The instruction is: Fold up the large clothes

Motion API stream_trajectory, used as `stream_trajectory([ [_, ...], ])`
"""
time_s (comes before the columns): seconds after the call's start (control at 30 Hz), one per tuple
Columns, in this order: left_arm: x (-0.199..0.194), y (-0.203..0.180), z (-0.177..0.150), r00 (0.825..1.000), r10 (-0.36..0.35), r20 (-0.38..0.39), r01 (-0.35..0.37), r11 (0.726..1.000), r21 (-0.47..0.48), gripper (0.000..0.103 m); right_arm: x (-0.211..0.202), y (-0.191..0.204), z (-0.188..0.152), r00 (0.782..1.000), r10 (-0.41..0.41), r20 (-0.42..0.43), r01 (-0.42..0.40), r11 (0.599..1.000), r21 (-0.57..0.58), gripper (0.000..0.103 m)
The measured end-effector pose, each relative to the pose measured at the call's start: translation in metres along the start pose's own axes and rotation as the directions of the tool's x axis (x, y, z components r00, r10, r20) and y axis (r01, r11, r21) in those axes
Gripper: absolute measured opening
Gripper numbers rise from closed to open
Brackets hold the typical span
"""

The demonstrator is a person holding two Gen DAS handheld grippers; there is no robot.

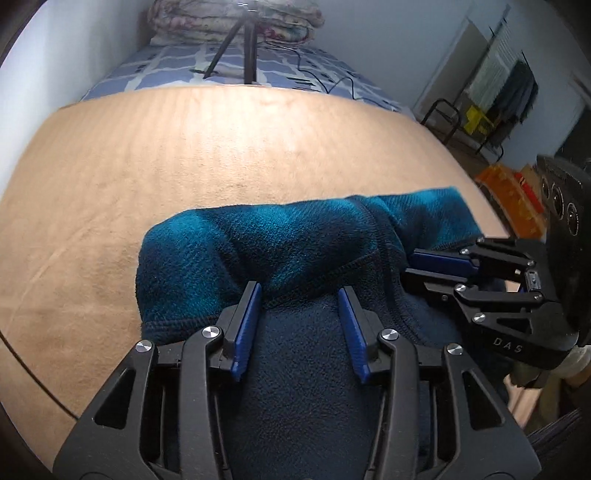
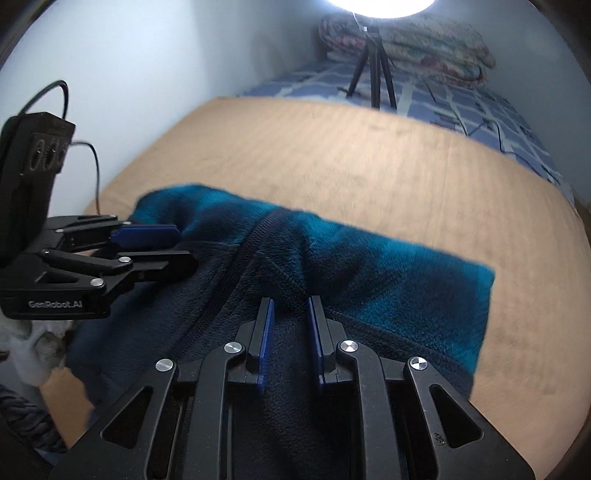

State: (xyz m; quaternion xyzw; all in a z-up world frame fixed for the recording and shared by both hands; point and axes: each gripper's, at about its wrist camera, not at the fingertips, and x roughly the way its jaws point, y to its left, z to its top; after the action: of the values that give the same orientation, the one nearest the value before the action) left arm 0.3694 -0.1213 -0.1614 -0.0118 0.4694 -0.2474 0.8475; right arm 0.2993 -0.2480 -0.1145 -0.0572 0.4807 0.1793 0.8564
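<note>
Nearest, the left gripper [image 1: 301,295] stands part open with a thick fold of the blue fleece garment [image 1: 295,236] bulging between its blue pads; whether the pads press on the cloth cannot be told. Beside it the right gripper [image 2: 290,306] has its pads drawn close together on a pinch of the same fleece near a seam, so it has hold of the garment. Each gripper shows in the other's view, at the garment's edge: the right gripper at the right side of the left wrist view, the left gripper at the left side of the right wrist view.

The garment lies bunched on a tan board [image 1: 184,155] laid over the bed, its near part draped toward the grippers and darker, its far part a brighter teal roll. Its long axis runs side to side across both views, and a stitched seam [image 2: 251,243] runs diagonally away from the grippers.

Beyond the board, a blue patterned bedsheet [image 1: 166,70] carries a black tripod [image 1: 243,48] and a folded floral quilt [image 1: 236,18] against the wall. No container holding anything can be made out clearly.
</note>
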Motion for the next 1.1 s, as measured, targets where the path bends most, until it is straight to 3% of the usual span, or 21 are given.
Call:
stream_trajectory([
  [0.13,-0.014,0.001,0.005,1.000,-0.028,0.001,0.028,1.000,-0.003,0.046,-0.010,-0.002,0.011,1.000,0.019,-0.017,-0.019,1.000,-0.008,0.016],
  [0.27,-0.055,0.017,0.014,0.993,-0.064,0.098,0.071,0.995,-0.066,0.046,-0.045,-0.026,0.019,0.991,0.102,0.089,-0.109,0.991,0.077,0.016],
  [0.37,-0.064,0.037,0.020,0.992,-0.025,0.124,0.038,0.993,-0.110,0.046,-0.050,-0.049,0.021,0.992,0.065,0.107,-0.080,0.986,0.145,0.016],
  [0.53,-0.045,0.061,0.016,0.996,0.007,0.084,0.007,0.987,-0.163,0.046,-0.036,-0.072,0.014,0.996,0.035,0.077,-0.051,0.975,0.217,0.016],
  [0.77,-0.009,0.074,0.000,0.999,0.040,0.026,-0.035,0.983,-0.182,0.051,0.002,-0.078,0.001,0.999,-0.034,0.022,0.031,0.987,0.157,0.014],
  [0.9,-0.024,0.067,0.007,0.998,0.059,0.030,-0.054,0.989,-0.141,0.051,-0.012,-0.074,0.007,0.998,-0.060,0.016,0.058,0.989,0.136,0.014],
  [1.0,-0.050,0.066,0.006,0.998,0.027,0.059,-0.019,0.991,-0.130,0.051,-0.042,-0.071,0.003,0.997,-0.058,0.043,0.051,0.990,0.133,0.014],
  [1.1,-0.072,0.074,-0.001,0.996,-0.054,0.066,0.065,0.983,-0.174,0.058,-0.070,-0.076,-0.014,0.998,-0.020,0.055,0.011,0.986,0.168,0.028],
])
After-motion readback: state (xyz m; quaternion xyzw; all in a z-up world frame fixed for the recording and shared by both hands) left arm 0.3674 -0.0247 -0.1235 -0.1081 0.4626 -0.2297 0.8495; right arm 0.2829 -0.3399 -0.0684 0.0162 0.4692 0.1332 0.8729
